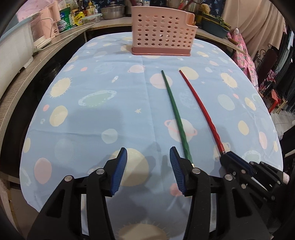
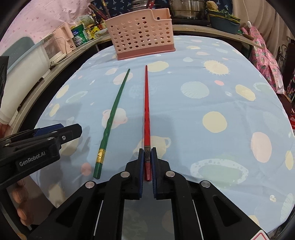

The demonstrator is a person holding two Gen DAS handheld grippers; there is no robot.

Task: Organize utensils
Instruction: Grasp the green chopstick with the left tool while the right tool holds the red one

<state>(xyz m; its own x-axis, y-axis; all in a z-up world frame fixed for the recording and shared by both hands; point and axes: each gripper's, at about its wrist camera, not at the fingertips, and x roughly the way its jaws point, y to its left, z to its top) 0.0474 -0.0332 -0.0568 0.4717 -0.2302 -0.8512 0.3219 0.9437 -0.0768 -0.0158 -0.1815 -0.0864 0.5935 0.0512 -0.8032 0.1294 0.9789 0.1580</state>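
A green chopstick and a red chopstick lie side by side on the blue planet-print tablecloth, tips pointing toward a pink perforated utensil basket at the far edge. My left gripper is open and empty, just left of the green chopstick's thick end. My right gripper is shut on the red chopstick at its thick end, low at the cloth. The green chopstick lies to its left. The basket and my left gripper also show in the right wrist view.
A wooden counter curves around the left and back of the table, carrying a white appliance, jars, bottles and a steel pot. Pink floral cloth hangs at the right. The tablecloth spreads wide to the right of the chopsticks.
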